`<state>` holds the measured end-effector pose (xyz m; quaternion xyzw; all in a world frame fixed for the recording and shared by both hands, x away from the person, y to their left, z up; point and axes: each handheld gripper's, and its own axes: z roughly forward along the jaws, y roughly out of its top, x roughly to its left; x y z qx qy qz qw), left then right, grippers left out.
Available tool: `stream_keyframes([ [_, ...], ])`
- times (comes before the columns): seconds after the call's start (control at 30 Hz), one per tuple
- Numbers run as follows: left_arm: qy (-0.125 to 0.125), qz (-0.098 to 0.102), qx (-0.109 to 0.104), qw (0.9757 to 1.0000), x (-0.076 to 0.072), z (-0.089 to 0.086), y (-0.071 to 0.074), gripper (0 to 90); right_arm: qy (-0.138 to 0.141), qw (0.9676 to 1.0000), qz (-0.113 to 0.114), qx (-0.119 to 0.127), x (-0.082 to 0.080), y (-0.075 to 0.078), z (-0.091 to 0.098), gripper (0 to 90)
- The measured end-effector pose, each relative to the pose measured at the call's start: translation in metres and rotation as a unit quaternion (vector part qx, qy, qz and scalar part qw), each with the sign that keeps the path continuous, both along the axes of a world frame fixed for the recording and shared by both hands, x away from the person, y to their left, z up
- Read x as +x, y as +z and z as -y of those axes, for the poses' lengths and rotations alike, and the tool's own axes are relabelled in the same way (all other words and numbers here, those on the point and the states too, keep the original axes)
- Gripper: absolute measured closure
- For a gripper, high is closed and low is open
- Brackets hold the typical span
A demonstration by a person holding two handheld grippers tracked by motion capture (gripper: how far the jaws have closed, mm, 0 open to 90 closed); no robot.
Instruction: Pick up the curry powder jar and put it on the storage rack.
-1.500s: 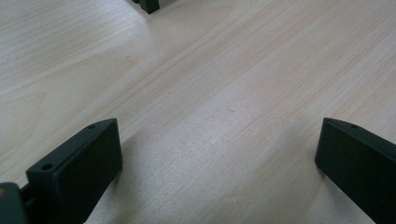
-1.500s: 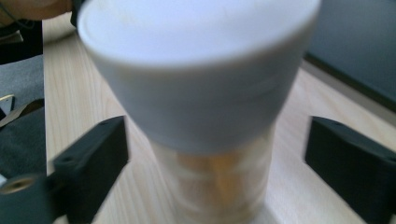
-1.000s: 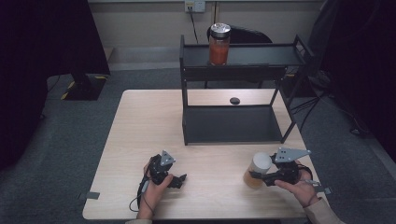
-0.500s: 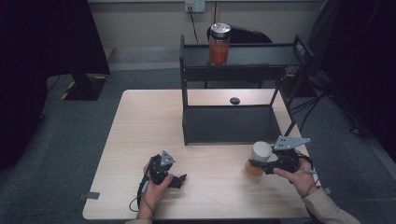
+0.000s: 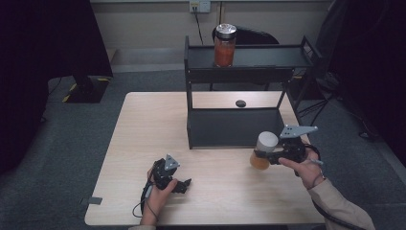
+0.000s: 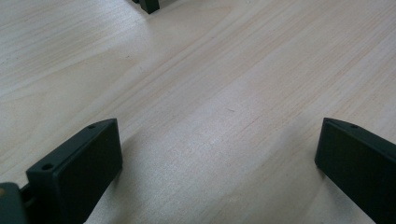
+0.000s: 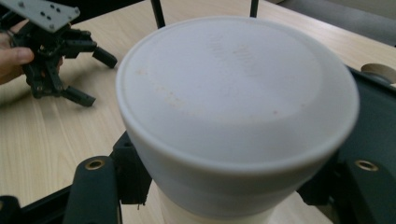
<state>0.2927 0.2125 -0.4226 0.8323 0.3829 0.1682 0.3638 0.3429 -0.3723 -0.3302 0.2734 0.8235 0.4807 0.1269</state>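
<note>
The right tongs (image 5: 265,157) were clamped around a jar with a white lid (image 5: 263,149), gripping it just under the lid, and the jar hung clear of the bench (image 5: 143,129), in front of the black two-tier rack (image 5: 239,96) and near its right front leg. In the right gripper view the white lid (image 7: 233,107) sat square between the black jaws, so the hold looked snug. The jar's lower part seemed to hold something orange-brown, though it was too small in the high view for me to be sure what. The left tongs (image 5: 179,184) rested low on the bench near the front edge, jaws spread wide with nothing but bare wood between them, and the hand behind them looked idle. A second jar with red contents and a metal lid (image 5: 225,45) already stood on the rack's top shelf (image 5: 268,56), and a small dark disc (image 5: 241,103) lay on the bench behind the rack. I judged the lift-and-carry step to be in hand, with the rack the likely goal. The next move would call for keeping the jar upright, clearing the shelf's raised front lip, and setting it down apart from the red jar before letting the jaws go.
</note>
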Motion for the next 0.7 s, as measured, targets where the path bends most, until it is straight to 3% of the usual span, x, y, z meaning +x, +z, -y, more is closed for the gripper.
stream_keyframes([
  [0.7,0.000,0.000,0.000,1.0000,0.000,0.000,0.000,0.0,-0.028,0.9996,-0.004,0.001,0.032,0.040,-0.001,34.7],
])
